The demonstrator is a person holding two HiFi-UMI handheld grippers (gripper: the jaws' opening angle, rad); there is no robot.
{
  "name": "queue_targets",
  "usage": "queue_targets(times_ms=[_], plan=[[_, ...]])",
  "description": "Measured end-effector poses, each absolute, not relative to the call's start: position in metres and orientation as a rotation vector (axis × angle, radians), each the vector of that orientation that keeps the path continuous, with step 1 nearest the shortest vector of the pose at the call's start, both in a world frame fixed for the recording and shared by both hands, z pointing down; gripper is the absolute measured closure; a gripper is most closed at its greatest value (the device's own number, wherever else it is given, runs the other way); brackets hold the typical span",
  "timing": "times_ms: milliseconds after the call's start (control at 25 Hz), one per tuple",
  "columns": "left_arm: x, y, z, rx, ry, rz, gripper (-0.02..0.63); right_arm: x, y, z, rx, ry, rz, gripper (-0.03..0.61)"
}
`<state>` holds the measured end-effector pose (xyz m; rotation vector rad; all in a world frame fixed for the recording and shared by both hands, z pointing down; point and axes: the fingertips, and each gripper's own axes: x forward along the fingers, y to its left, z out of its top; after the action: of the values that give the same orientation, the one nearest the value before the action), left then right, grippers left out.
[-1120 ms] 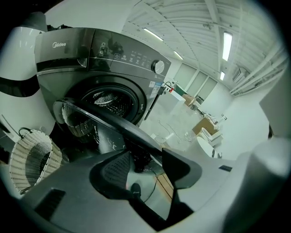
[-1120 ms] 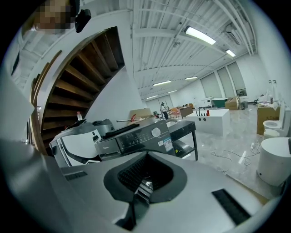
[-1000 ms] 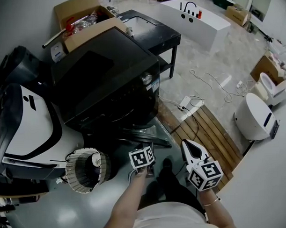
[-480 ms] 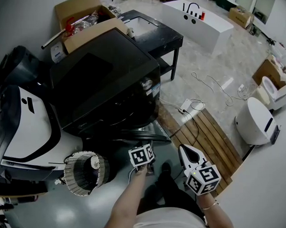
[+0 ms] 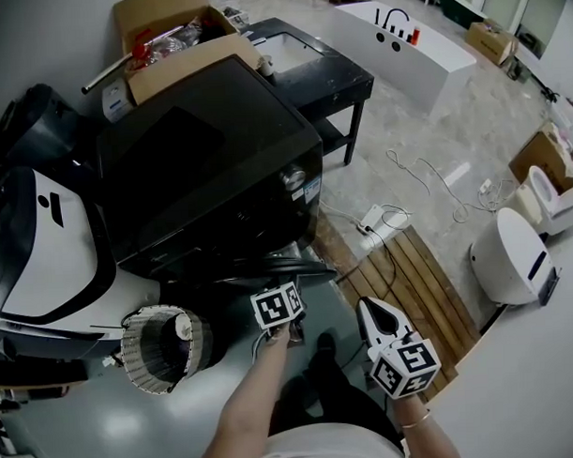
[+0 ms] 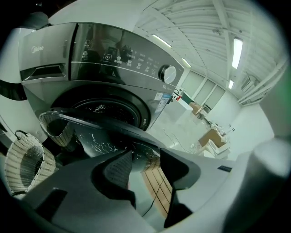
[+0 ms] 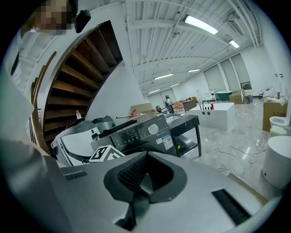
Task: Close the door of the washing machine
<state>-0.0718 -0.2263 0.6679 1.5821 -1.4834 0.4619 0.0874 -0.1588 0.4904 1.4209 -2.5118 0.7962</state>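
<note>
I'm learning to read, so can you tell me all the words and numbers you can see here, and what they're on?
"Midea": faint, on the drawer of the washing machine.
Control panel: tiny symbols and print, too small to read.
Sticker beside the door opening: too blurred to read.
Two marker cubes: black-and-white square patterns only, no words.

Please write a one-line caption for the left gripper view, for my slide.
Left gripper, jaws closing with nothing between them, faces the open door of the washing machine.
</note>
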Motion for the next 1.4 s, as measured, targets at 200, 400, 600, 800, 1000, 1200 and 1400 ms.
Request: queue_targets(times_ms=[200,400,600,800,1000,1200,1400], plan=[[-0.074,-0.253,0.668,1.58,-1.515,0.455,0.394,0.09,-0.179,0.495,1.403,-2.508,0.81,0.572],[-0.078,-0.277,0.668,1.567,-1.533,0.433,0.383,0.09,-0.197,0.501,1.379,-2.504,0.82,0.572],[-0.082,-0.301,0.668,1.556,-1.552,0.421,0.373,0.087,-0.214,0.506,1.346,-2.507,0.832,0.572],[-0.089,-0.322,0.669,1.548,-1.577,0.407,0.368,0.082,-0.228,0.511,1.32,-2.507,0.84,0.572],[-0.096,-0.345,0.669,1.533,-1.604,0.381,0.368,0.084,-0.239,0.517,1.317,-2.495,0.859,0.572],[-0.104,-0.362,0.671,1.509,-1.635,0.365,0.365,0.089,-0.247,0.524,1.323,-2.473,0.873,0.572],[-0.104,-0.368,0.672,1.483,-1.644,0.323,0.361,0.092,-0.255,0.528,1.323,-2.464,0.884,0.572]])
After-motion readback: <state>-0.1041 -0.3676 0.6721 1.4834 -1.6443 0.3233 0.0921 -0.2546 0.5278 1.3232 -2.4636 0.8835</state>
